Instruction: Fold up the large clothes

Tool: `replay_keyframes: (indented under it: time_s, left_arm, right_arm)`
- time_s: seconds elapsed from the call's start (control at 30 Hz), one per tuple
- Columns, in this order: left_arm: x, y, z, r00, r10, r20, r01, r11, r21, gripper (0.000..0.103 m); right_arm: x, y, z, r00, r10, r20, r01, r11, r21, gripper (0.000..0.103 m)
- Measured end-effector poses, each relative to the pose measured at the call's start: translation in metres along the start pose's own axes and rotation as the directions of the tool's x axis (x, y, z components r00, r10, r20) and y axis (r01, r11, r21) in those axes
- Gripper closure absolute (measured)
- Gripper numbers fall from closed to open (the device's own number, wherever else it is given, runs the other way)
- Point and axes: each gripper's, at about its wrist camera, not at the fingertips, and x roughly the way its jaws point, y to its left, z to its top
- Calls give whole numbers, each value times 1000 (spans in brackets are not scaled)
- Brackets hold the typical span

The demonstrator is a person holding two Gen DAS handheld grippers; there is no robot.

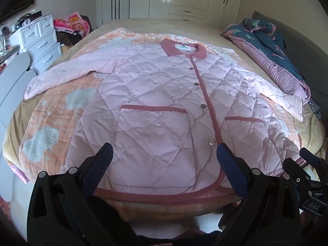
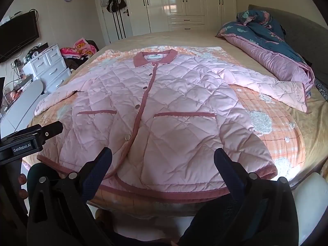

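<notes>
**Quilted jacket spread flat, both tools apart above its hem**

A pink quilted jacket [image 1: 155, 94] lies face up and buttoned on an orange checked blanket [image 1: 59, 110] across the bed [image 2: 205, 39], both sleeves stretched outward, collar toward the wardrobe [image 2: 184, 2]. The left tool [image 1: 164, 160] hovers above the hem, fingers spread wide, gripping nothing. The right tool [image 2: 163, 162] hangs likewise, fingers apart. A folded floral duvet [image 2: 266, 41] lies by the headboard.
</notes>
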Motion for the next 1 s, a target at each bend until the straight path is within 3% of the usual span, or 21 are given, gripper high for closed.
replay_keyframes:
  time_s: [1.0]
  left_arm:
    - [0, -3, 3, 1000, 1, 1, -1, 1000, 10, 8]
  right_arm:
    - [3, 3, -1, 1000, 19, -7, -19, 1000, -1, 4]
